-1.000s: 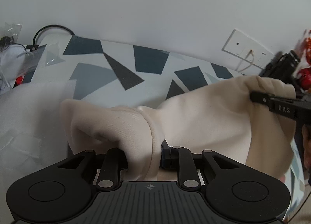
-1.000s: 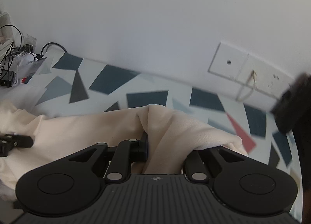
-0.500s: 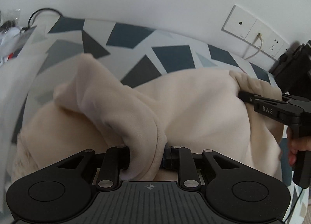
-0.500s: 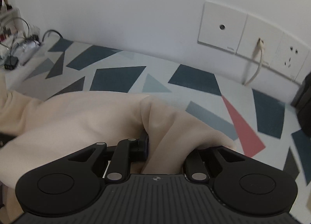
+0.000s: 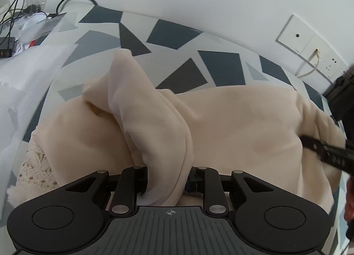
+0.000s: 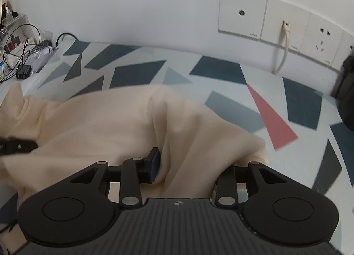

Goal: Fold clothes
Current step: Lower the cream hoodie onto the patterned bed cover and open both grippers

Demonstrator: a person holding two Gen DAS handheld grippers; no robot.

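Now both claws are low over the bed. My left gripper [image 5: 168, 179] is clamped narrow on a thick bunched fold of the cream, soft fleece garment [image 5: 232, 126]; the cloth rises between the two jaws and stands up in a ridge ahead of them, so the hold is firm. My right gripper [image 6: 188, 166] is letting go: its jaws are opening, with cream cloth draped between and over them. One blue-faced pad [image 6: 154, 162] shows clear of the fabric on its side; the other pad is buried under the fold, so I cannot see contact there.

The garment lies spread across the white bedsheet with dark blue, grey and red angular patches [image 6: 221, 71], its folded edge running from one claw to the other. My judgement: the fold has been brought over and laid down, and the right side is being dropped first while the left pins its corner so the layer does not slide.

A knitted, lace-patterned cream patch [image 5: 35, 170] shows at the near left edge, under or beside the fleece; I cannot tell whether it is part of the same garment.

Behind: white wall socket plates [image 6: 274, 20] with a pale cable [image 6: 284, 49] hanging down. Tangled black wires [image 5: 13, 16] lie at far left.

Risk, as I judge it: the upright ridge may flop crooked once released.
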